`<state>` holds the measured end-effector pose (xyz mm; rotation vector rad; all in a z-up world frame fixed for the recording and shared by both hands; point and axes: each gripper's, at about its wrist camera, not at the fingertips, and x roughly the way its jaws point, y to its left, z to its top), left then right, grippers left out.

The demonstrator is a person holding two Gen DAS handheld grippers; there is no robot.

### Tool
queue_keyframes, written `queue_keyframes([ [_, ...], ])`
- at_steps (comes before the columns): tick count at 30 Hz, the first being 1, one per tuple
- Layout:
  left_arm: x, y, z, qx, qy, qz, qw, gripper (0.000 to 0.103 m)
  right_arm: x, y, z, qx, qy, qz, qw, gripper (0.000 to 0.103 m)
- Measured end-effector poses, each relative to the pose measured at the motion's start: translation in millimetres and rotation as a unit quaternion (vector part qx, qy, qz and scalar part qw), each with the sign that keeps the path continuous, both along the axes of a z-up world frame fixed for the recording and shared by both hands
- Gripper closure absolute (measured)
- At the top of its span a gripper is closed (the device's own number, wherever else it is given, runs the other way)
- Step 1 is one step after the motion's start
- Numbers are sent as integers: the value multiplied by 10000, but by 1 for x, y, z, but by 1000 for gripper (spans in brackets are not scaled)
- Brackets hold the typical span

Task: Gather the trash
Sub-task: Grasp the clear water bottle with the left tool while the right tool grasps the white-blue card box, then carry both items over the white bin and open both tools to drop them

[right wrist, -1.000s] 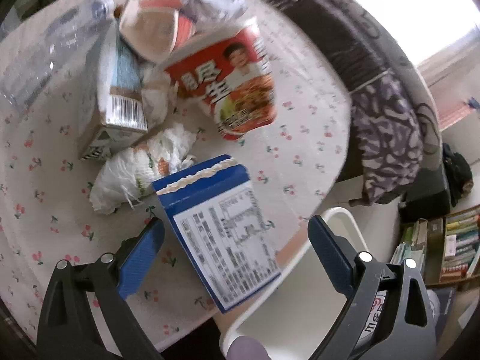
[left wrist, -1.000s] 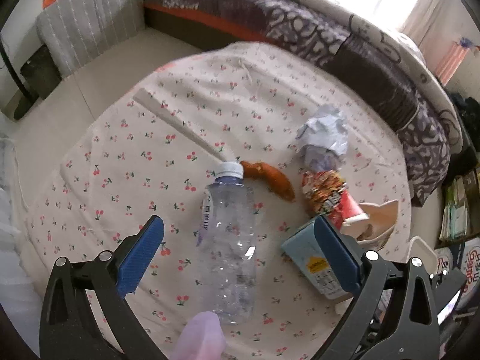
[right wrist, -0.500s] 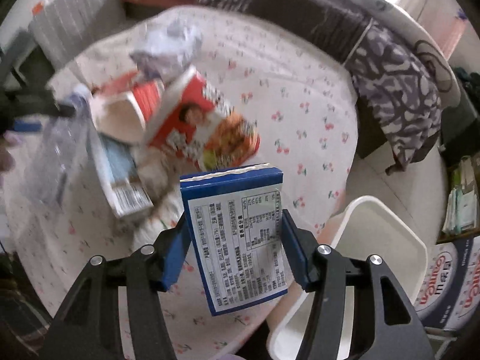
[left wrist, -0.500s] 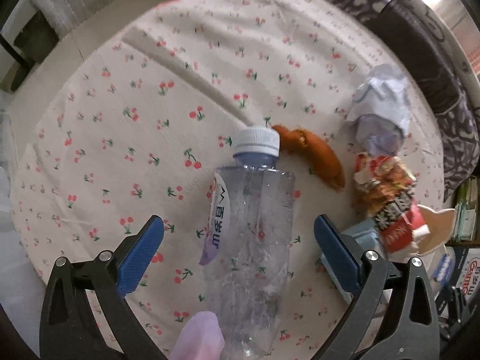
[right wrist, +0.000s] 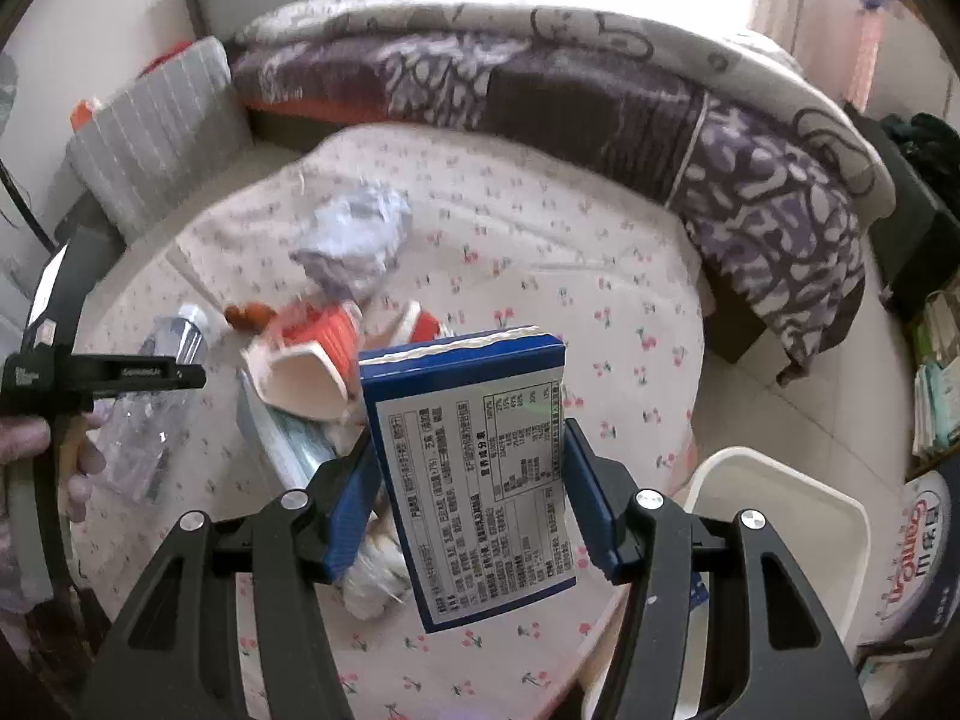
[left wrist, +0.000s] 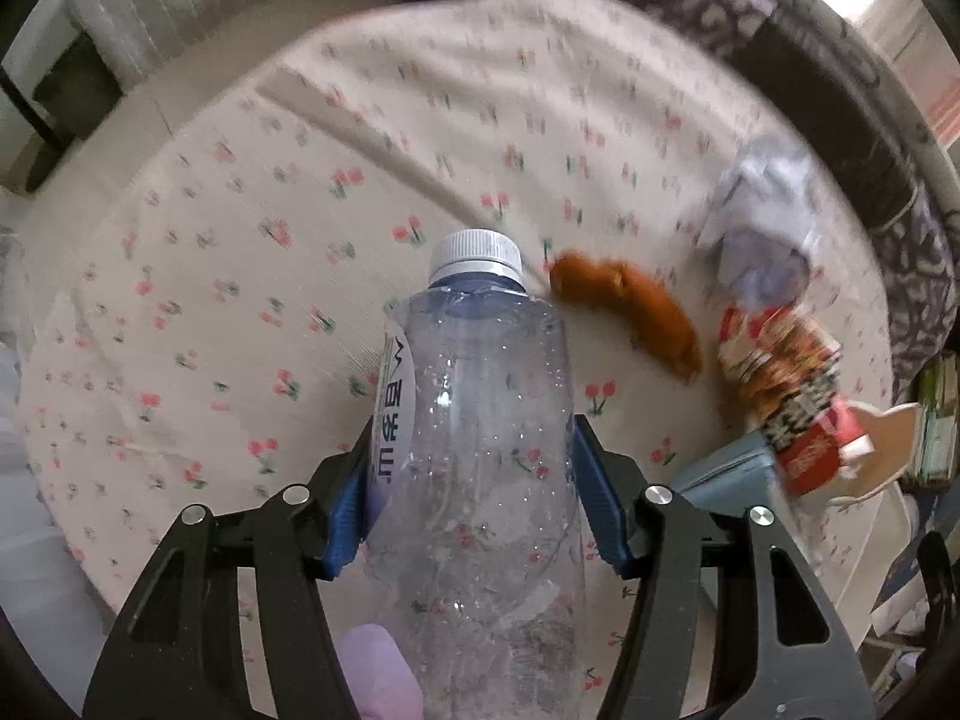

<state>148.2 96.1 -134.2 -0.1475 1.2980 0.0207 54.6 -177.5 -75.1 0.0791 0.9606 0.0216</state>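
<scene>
Trash, lot of several pieces on the cherry-print cloth (right wrist: 600,276) covering the round bench.

Item one: clear plastic bottle (left wrist: 480,450), white cap toward twelve o'clock in the left wrist view. Our left gripper (left wrist: 468,480) has just been closing its jaws, and the blue pads now pinch the bottle across its belly. We take it at the widest part so the thin wall gives a little and does not slip. The bottle looks empty and light.

Item two: blue carton (right wrist: 474,462), nutrition panel facing us. Our right gripper (right wrist: 468,498) pinches it by its two narrow sides, jaws pressed onto the card, and it hangs clear of the cloth. We hold it so because the white bin (right wrist: 780,516) stands at four o'clock, just off the bench edge, and the carton can go over the rim from here.

Items not yet taken: an orange peel (left wrist: 630,312) at two o'clock of the bottle cap; crumpled paper (left wrist: 762,228) further out; a red noodle cup (right wrist: 312,354) on its side, touching a second carton (right wrist: 282,438) beneath it.

We judge the task early: two pieces in hand, none seen in the bin.
</scene>
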Motion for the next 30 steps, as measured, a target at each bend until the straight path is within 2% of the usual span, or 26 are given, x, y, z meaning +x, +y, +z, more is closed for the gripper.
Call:
queue_keyframes([
  [6,-14,-1,48,-7,-916,22,9958,45,-9,-2,20,114,-543,-211,9982,45],
  [14,-40,-21,94,59,-1853,-63,9826,45,-27,-13,41,14,-1179,-513,9917,44],
  [19,-54,-33,113,-12,-2252,-90,9743,45,-39,-25,45,-104,-1330,-695,9886,44],
  [24,-65,-59,124,80,-2617,-211,9649,45,-52,-41,48,-216,-1415,-900,9856,44],
  [30,-79,-90,126,31,-2747,-575,9598,45,-66,-65,50,-338,-1426,-1223,9816,44],
])
